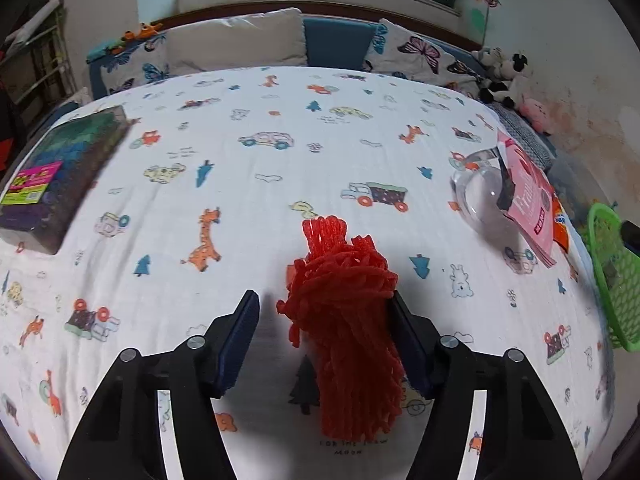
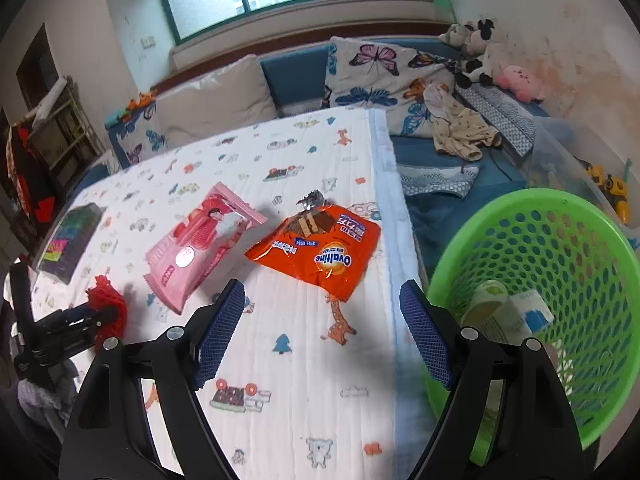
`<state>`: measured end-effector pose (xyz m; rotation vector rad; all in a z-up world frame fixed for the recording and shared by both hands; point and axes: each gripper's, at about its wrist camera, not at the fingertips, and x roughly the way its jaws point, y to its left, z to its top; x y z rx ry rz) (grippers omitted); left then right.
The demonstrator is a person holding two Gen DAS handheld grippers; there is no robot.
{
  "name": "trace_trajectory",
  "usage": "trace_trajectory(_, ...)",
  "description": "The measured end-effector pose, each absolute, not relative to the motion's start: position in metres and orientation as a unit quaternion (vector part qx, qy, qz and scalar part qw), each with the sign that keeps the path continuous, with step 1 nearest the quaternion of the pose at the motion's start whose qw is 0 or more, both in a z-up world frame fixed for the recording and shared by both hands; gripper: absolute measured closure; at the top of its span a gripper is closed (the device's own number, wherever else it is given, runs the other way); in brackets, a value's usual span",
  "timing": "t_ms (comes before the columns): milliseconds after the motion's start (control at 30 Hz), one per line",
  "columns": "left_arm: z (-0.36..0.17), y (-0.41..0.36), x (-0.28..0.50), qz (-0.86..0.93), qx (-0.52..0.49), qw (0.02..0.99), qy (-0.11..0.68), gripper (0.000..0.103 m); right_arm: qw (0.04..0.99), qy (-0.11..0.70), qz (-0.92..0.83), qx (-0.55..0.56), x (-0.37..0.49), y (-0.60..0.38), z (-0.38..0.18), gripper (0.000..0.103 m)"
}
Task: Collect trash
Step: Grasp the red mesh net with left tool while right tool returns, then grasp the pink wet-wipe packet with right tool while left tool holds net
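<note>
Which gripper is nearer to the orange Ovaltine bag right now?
Right. The right gripper hangs open just short of the orange Ovaltine bag. The left gripper is farther left, open around the red mesh net, beyond the pink packet.

Between the left claw's (image 1: pixel 324 312) matt blue textured pads, a red foam mesh net (image 1: pixel 344 320) is seen. Ahead of the right claw (image 2: pixel 322 304), a glossy orange plastic wrapper (image 2: pixel 320 252) is seen on soft printed cloth (image 2: pixel 320 360); to its right, a perforated green plastic basket (image 2: pixel 560 216).
</note>
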<state>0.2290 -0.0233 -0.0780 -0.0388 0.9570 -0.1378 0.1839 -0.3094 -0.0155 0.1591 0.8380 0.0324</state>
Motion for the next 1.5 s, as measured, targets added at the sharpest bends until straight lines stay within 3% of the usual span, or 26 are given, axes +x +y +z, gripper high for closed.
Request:
trace_trajectory(200,-0.079,-0.026,0.232,-0.091,-0.019,0.882,0.461,0.057,0.903,0.420,0.035,0.082,0.199,-0.297,-0.023,0.023)
trace_trajectory(500,-0.076,-0.024,0.229,-0.108,-0.017,0.883,0.456,0.065,0.886,0.437,0.086,0.131,0.227,-0.262,-0.012,0.023)
trace_trajectory(833,-0.073,-0.016,0.225,-0.119,-0.021,0.883,0.453,0.066,0.842,0.478,0.091,0.233,0.277,-0.246,-0.024,0.022)
trace_trajectory(1200,-0.073,-0.010,0.224,-0.125,-0.028,0.882,0.453,0.066,0.827,0.498,0.067,0.253,0.301,-0.238,-0.043,0.022)
trace_trajectory(1267,-0.072,-0.009,0.223,-0.125,-0.028,0.883,0.452,0.066,0.825,0.500,0.066,0.254,0.301,-0.239,-0.046,0.030)
trace_trajectory(1500,-0.070,-0.008,0.222,-0.126,-0.034,0.883,0.451,0.066,0.831,0.492,0.078,0.247,0.290,-0.241,-0.042,0.037)
